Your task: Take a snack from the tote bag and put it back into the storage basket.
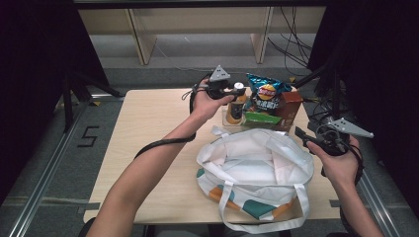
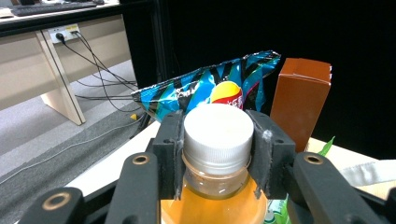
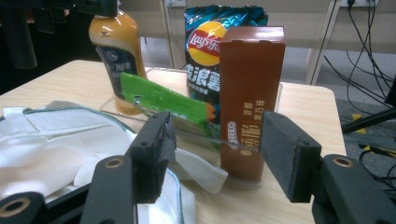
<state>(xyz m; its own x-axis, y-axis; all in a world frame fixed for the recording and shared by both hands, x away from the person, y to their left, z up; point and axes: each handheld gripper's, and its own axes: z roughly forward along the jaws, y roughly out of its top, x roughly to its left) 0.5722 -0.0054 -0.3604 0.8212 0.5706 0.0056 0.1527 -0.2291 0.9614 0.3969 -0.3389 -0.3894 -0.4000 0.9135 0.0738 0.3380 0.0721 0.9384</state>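
Observation:
An orange drink bottle [image 1: 236, 107] with a white cap [image 2: 218, 133] stands upright in a clear tray [image 1: 228, 121] at the table's far side. My left gripper [image 1: 233, 91] is shut on that cap, its pads [image 2: 170, 140] pressing both sides. Behind the bottle stand a blue chips bag [image 1: 267, 93] and a brown box [image 1: 290, 104], with a green packet [image 1: 261, 118] lying in front. My right gripper [image 1: 302, 136] hovers open by the right rim of a white tote bag [image 1: 254, 163]. In the right gripper view its jaws [image 3: 215, 144] frame the brown box [image 3: 250, 93], touching nothing.
The tote bag lies open at the table's [image 1: 148, 128] near middle, its handles hanging over the front edge. Bottle [image 3: 119, 51], green packet [image 3: 163, 100] and chips bag [image 3: 210, 46] crowd the tray [image 3: 187, 133]. Cables and wooden desk legs lie beyond the table.

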